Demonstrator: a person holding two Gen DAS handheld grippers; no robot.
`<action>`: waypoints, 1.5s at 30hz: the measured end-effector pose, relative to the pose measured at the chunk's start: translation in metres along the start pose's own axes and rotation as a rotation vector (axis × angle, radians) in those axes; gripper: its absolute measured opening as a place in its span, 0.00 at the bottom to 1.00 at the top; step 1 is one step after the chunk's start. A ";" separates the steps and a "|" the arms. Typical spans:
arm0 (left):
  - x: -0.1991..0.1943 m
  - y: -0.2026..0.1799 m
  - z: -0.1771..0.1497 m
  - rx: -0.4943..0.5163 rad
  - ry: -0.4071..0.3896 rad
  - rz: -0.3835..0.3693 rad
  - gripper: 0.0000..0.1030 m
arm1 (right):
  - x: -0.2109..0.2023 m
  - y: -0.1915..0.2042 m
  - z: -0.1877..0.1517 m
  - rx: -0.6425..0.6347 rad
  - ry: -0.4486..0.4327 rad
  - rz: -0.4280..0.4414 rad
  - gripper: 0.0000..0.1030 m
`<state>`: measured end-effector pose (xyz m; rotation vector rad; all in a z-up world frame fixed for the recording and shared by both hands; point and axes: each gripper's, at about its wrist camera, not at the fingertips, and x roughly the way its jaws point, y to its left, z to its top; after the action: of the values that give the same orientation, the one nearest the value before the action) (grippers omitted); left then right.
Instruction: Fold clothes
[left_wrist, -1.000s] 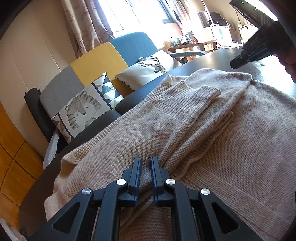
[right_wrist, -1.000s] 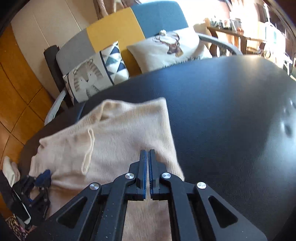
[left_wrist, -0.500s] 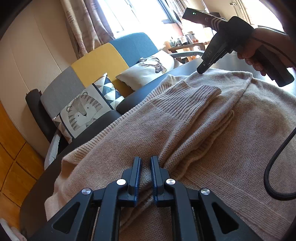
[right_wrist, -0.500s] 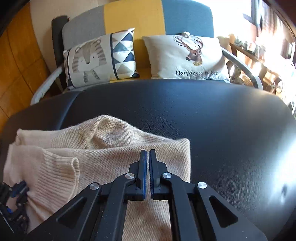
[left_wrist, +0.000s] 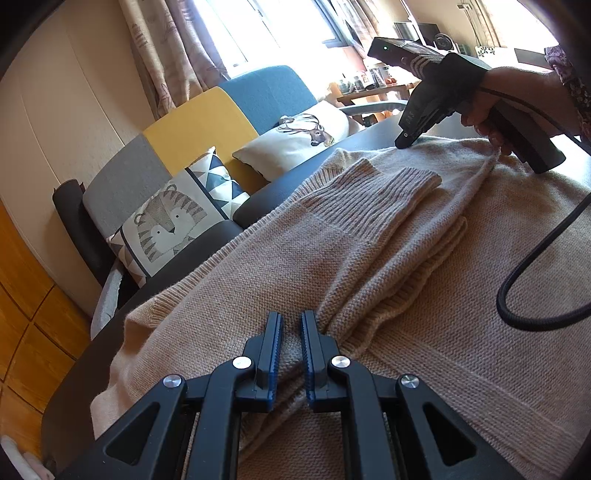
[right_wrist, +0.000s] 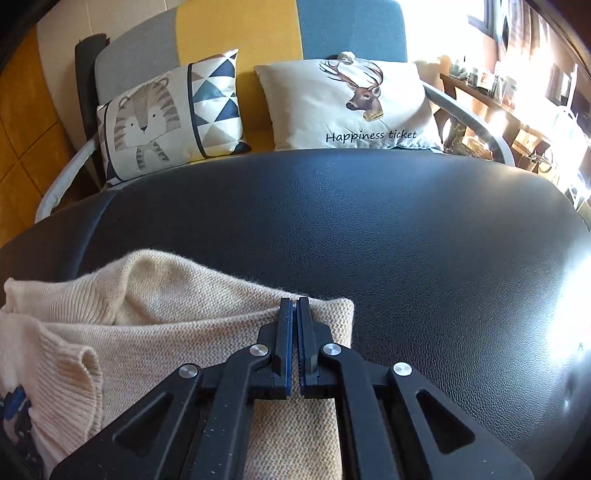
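A beige knit sweater (left_wrist: 424, 295) lies on a black leather table (right_wrist: 406, 240), a ribbed sleeve cuff (left_wrist: 388, 195) folded across its body. My left gripper (left_wrist: 291, 321) is shut on a fold of the sweater near its edge. My right gripper (right_wrist: 295, 306) is shut, its tips on the sweater's (right_wrist: 184, 306) far corner; whether it pinches fabric I cannot tell. It also shows in the left wrist view (left_wrist: 404, 142), held by a hand, tips down on the sweater's far edge.
A sofa (right_wrist: 236, 33) with a tiger cushion (right_wrist: 166, 114) and a deer cushion (right_wrist: 351, 103) stands behind the table. A black cable (left_wrist: 524, 280) loops over the sweater at the right. A cluttered side table (left_wrist: 369, 92) stands by the window.
My right gripper has swung in and lowered to the sweater's far corner. My left gripper has stayed in place, shut on the fold.
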<state>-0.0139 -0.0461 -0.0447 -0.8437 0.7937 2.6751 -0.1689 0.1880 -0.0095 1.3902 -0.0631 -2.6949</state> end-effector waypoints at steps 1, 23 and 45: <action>0.000 0.000 0.000 0.000 -0.001 0.001 0.10 | -0.002 -0.001 -0.002 0.004 -0.001 0.003 0.01; -0.001 -0.003 0.000 0.021 0.005 0.020 0.10 | -0.035 -0.021 -0.061 0.111 0.020 0.050 0.03; -0.001 -0.006 -0.001 0.018 0.006 0.017 0.10 | -0.058 -0.044 -0.102 0.249 -0.085 0.093 0.02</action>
<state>-0.0107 -0.0415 -0.0475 -0.8449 0.8283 2.6771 -0.0554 0.2401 -0.0255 1.2931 -0.4731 -2.7407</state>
